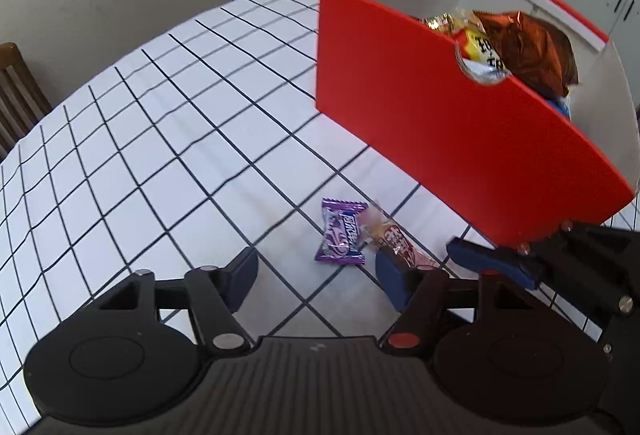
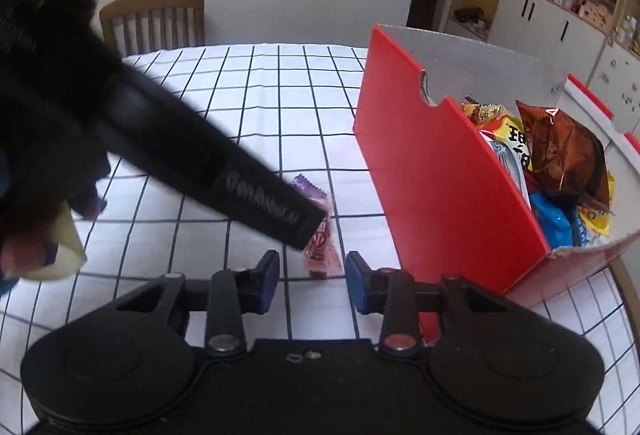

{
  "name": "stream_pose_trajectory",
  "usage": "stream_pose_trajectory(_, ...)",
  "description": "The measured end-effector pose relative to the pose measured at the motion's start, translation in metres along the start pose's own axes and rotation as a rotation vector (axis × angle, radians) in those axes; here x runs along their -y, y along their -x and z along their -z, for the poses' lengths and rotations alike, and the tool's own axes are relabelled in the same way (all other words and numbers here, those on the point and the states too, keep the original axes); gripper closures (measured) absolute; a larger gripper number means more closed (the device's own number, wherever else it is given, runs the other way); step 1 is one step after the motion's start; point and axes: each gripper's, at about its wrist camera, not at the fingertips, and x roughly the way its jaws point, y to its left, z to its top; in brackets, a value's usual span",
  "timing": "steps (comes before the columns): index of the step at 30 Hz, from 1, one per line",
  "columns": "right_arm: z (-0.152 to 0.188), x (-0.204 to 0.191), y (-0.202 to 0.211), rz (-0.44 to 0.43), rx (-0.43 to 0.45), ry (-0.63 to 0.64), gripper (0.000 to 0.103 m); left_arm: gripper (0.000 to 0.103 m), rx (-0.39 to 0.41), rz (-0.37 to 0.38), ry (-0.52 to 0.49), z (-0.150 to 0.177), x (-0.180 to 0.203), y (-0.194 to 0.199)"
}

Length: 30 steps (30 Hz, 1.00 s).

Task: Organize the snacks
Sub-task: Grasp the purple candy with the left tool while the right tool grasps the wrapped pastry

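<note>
Candy (image 1: 341,235): purple wrapper, on checked surface (image 1: 160,139) beside pink stick (image 1: 400,241), near red box (image 1: 440,139).
Handling: light, crinkly, likely slippery; pinch mid-body.
Left hand-held gripper (image 1: 316,275): wide, empty.
Right hand-held gripper (image 2: 312,281): narrower, apparently empty.

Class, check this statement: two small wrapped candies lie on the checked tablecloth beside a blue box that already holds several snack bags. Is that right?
Not quite: the box is red, not blue, as the left wrist view shows. The rest stands: a purple candy and a pink-wrapped candy lie on the checked tablecloth beside it, and snack bags sit inside.
</note>
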Motion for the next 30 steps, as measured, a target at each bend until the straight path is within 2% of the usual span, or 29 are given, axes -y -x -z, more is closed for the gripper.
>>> stream_pose_trajectory(1,-0.001,0.001,-0.001,0.005,0.004,0.0,0.072,0.04,-0.003,0.0,-0.006,-0.001,0.001,-0.001)
stream_pose_trajectory(2,-0.001,0.001,-0.002,0.007,0.005,-0.001,0.073,0.048,-0.007,-0.001,-0.013,-0.001,0.002,-0.003)
stream_pose_trajectory(3,-0.002,0.002,-0.005,0.006,0.003,-0.002,0.074,0.052,-0.015,0.0,-0.019,-0.002,0.003,-0.004)
stream_pose_trajectory(6,-0.004,0.004,-0.013,0.0,-0.012,-0.017,0.076,0.054,-0.02,-0.014,-0.033,-0.005,0.005,-0.008)
stream_pose_trajectory(9,-0.005,0.007,-0.019,0.005,-0.028,-0.034,0.077,0.063,-0.019,-0.006,-0.034,-0.009,0.005,-0.01)
stream_pose_trajectory(13,-0.006,0.008,-0.023,0.003,-0.027,-0.049,0.079,0.067,-0.02,-0.001,-0.04,-0.014,0.008,-0.012)
stream_pose_trajectory(18,-0.007,0.01,-0.025,-0.007,-0.025,-0.062,0.08,0.077,-0.019,0.009,-0.047,-0.017,0.012,-0.011)
stream_pose_trajectory(23,-0.005,0.011,-0.023,-0.024,-0.027,-0.069,0.081,0.079,-0.017,0.042,0.021,-0.016,0.004,-0.009)
stream_pose_trajectory(30,-0.006,0.022,-0.022,-0.067,-0.043,-0.085,0.085,0.082,-0.002,0.037,0.083,-0.002,-0.002,-0.001)
